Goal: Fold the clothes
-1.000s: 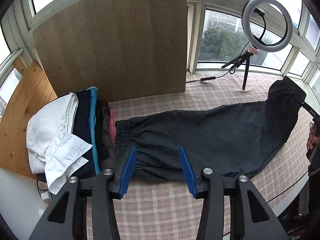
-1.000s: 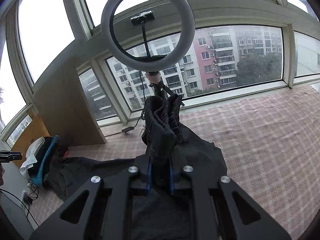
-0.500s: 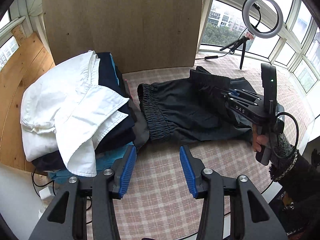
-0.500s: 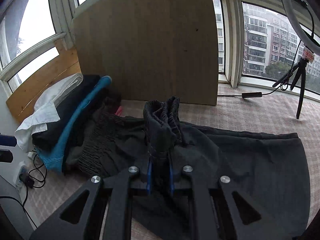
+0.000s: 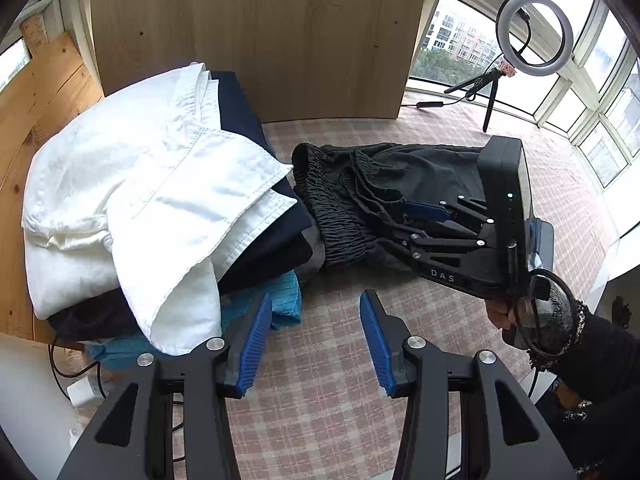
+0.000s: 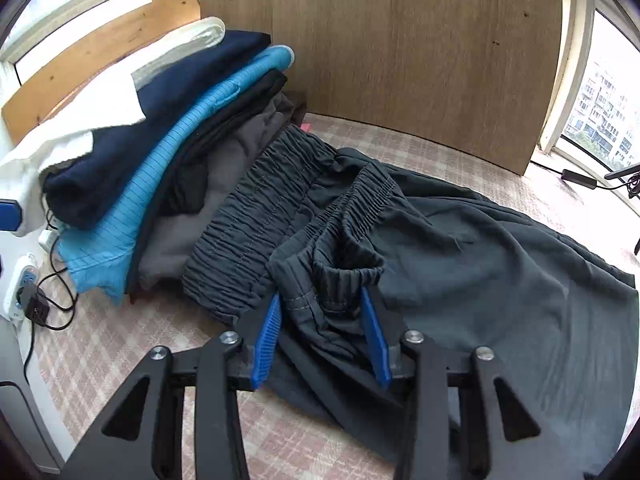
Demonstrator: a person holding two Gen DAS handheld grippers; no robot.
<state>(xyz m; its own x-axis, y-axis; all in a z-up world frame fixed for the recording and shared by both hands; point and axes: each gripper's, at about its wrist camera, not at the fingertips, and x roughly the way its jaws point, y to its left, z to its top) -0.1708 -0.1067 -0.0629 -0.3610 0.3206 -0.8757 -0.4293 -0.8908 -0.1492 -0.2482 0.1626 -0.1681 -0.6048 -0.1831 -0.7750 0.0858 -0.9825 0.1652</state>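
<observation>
Two grippers work over dark trousers (image 6: 460,240) lying on the checked mat (image 5: 320,408), their waistband toward the pile of folded clothes (image 5: 160,200) at the mat's left end, beside the wooden board (image 5: 248,36). The long axis runs along the mat from the pile toward the ring light (image 5: 534,34); the legs are doubled back, so the elastic cuffs (image 6: 360,208) lie on the waistband (image 6: 256,220). The right gripper (image 6: 324,336) is opening its jaws, the cuff cloth loose between the pads and no longer pinched. The left gripper (image 5: 312,340) hovers over bare mat near the front edge, jaws apart and empty. Risks, as judged: cloth may snag on a ribbed pad as the right gripper withdraws, dragging the cuffs off the waistband and skewing the fold; the rumpled cuff may spring open; a low pass by the left gripper could nudge the overhanging white shirt (image 5: 132,184) off the pile.
</observation>
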